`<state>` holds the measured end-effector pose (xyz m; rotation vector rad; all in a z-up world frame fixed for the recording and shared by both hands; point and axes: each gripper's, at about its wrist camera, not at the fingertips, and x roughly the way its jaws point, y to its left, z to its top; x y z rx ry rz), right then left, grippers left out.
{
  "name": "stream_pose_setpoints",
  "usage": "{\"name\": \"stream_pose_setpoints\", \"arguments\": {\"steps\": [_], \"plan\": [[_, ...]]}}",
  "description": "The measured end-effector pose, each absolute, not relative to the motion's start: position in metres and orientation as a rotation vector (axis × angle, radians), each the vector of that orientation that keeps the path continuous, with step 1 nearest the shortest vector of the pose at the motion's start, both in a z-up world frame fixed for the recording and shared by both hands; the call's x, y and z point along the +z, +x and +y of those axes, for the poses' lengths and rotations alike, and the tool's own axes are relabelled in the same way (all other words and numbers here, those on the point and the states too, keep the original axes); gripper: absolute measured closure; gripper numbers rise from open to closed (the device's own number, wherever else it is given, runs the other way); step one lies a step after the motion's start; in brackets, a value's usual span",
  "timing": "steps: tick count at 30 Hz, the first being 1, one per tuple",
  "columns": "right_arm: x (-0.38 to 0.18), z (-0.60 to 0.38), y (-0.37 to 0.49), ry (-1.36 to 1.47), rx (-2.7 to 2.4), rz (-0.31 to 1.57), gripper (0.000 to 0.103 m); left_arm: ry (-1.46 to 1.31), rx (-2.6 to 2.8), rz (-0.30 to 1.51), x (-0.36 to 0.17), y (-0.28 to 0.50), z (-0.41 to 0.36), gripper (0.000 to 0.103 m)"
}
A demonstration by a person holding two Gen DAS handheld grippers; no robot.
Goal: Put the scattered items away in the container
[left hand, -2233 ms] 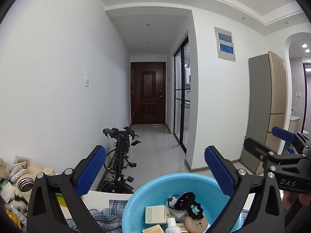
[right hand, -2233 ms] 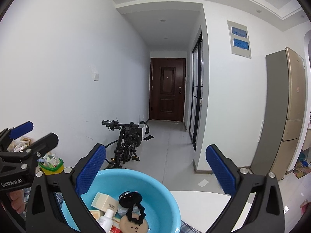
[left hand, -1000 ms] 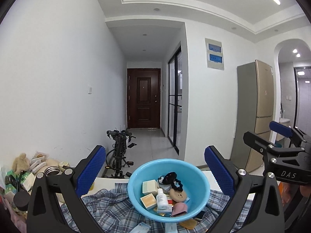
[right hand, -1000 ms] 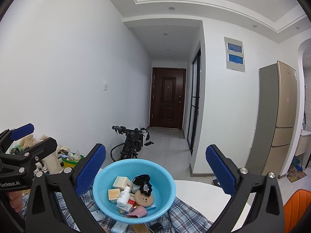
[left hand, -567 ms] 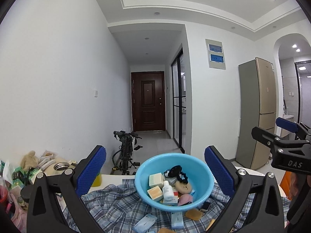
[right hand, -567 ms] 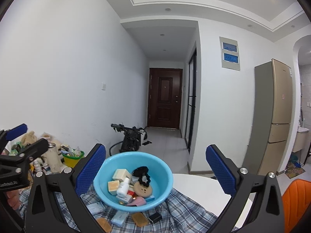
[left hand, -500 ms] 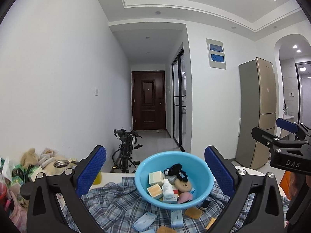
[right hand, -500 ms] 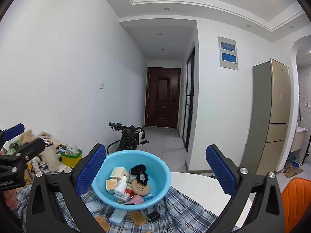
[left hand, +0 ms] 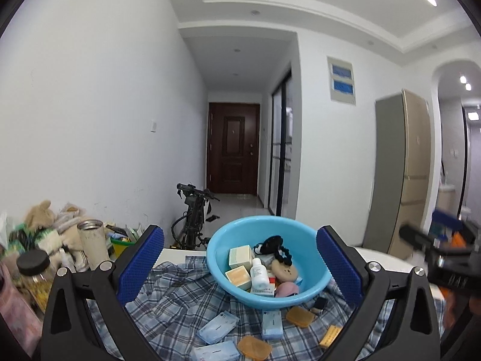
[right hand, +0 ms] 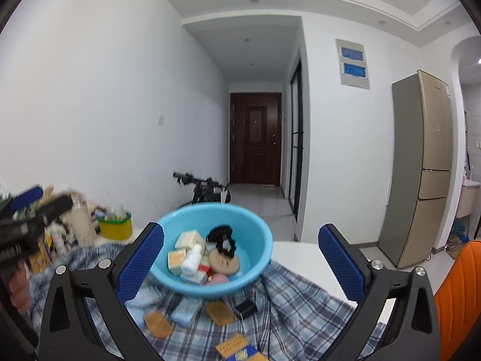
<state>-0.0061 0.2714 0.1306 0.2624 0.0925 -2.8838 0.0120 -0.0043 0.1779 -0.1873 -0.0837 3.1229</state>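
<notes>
A light blue basin [left hand: 240,234] stands on a plaid cloth [left hand: 177,297] and holds small boxes, a white bottle [left hand: 259,273], a black scrunchie and a round tan piece. It also shows in the right wrist view [right hand: 252,222]. Loose items lie on the cloth in front of it: pale blue packets [left hand: 219,328], orange bars [left hand: 300,316] and a small black box [right hand: 246,307]. My left gripper [left hand: 239,266] is open and empty, raised in front of the basin. My right gripper [right hand: 240,266] is open and empty too, also short of the basin.
Clutter stands at the table's left: a metal flask [left hand: 93,242], a dark-lidded jar [left hand: 33,266], a yellow tub [right hand: 115,225]. An orange chair [right hand: 460,294] is at the right. A bicycle [left hand: 194,216], a hallway door and a fridge [right hand: 421,165] lie beyond.
Both grippers have pulled back and tilted down from the basin. The cloth and the loose items in front of the basin have come into view. Both stay open.
</notes>
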Motion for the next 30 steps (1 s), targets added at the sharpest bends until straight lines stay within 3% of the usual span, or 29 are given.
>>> {"name": "stream_pose_setpoints", "arguments": {"steps": [30], "plan": [[0.003, 0.27, 0.005, 0.271, -2.854, 0.044, 0.001, -0.446, 3.064, -0.173, 0.033, 0.005, -0.023, 0.0]]}}
